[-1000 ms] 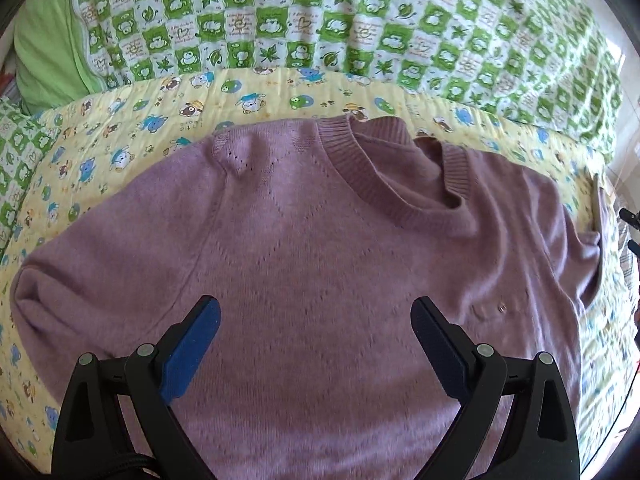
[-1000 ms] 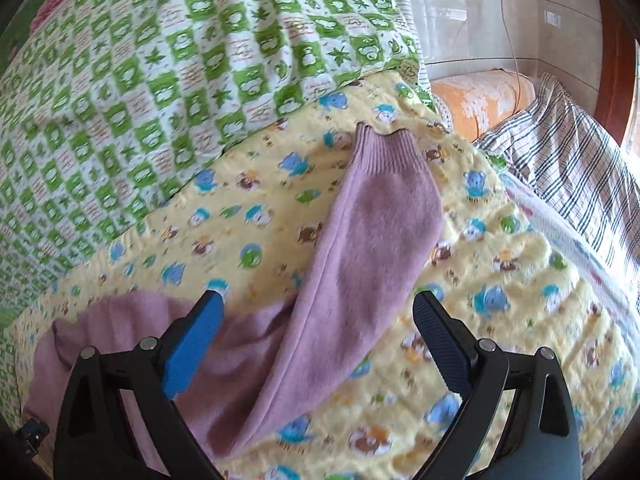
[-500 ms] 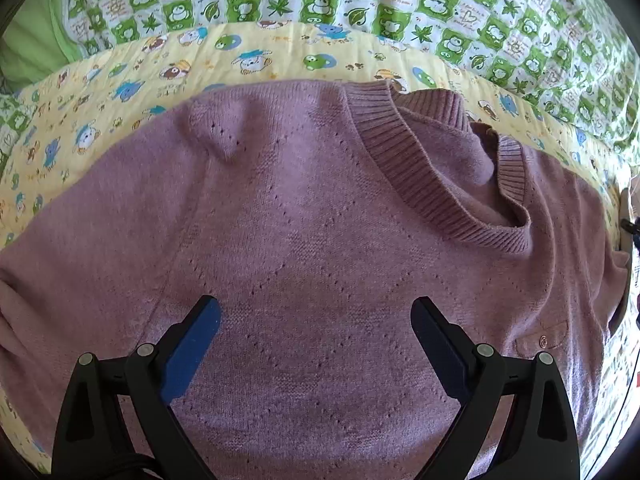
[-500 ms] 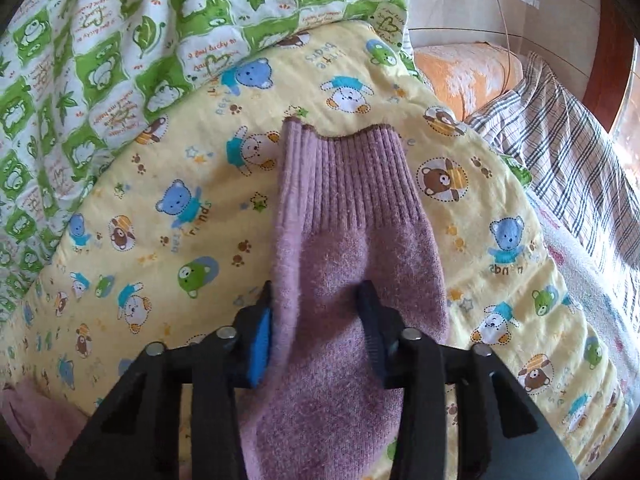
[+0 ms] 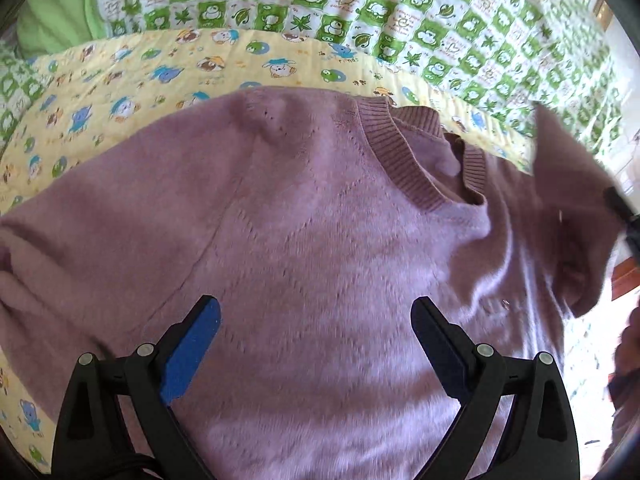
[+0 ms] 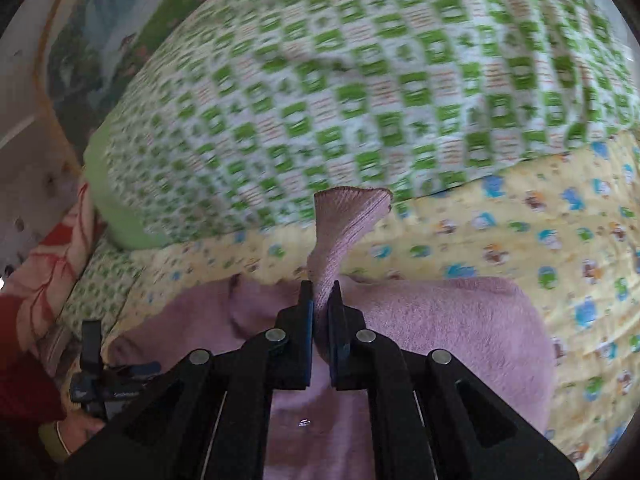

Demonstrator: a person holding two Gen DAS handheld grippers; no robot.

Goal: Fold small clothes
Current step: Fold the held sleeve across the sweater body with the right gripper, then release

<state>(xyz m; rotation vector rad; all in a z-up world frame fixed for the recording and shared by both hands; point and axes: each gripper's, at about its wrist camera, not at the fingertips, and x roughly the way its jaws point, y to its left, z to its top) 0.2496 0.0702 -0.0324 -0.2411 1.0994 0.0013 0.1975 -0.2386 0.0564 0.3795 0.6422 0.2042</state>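
Note:
A mauve knit sweater (image 5: 320, 248) lies face up on a yellow cartoon-print quilt (image 5: 132, 64), its ribbed collar (image 5: 404, 160) toward the far side. My left gripper (image 5: 316, 340) hovers open and empty over the sweater's chest. My right gripper (image 6: 321, 300) is shut on the sweater's right sleeve (image 6: 344, 232), lifted above the sweater body (image 6: 440, 328), with the ribbed cuff sticking up past the jaws. In the left wrist view the raised sleeve (image 5: 568, 184) hangs at the right edge, over the sweater's shoulder.
A green-and-white checked blanket (image 5: 360, 4) is heaped along the far side of the quilt. A green pillow (image 5: 56, 12) sits at far left. In the right wrist view the left gripper's body (image 6: 100, 376) shows at lower left, beside a red patterned cloth (image 6: 44, 264).
My right gripper closed on the sleeve near its cuff, lifted it off the quilt and swung it over the sweater body. My left gripper moved closer over the chest and stayed open.

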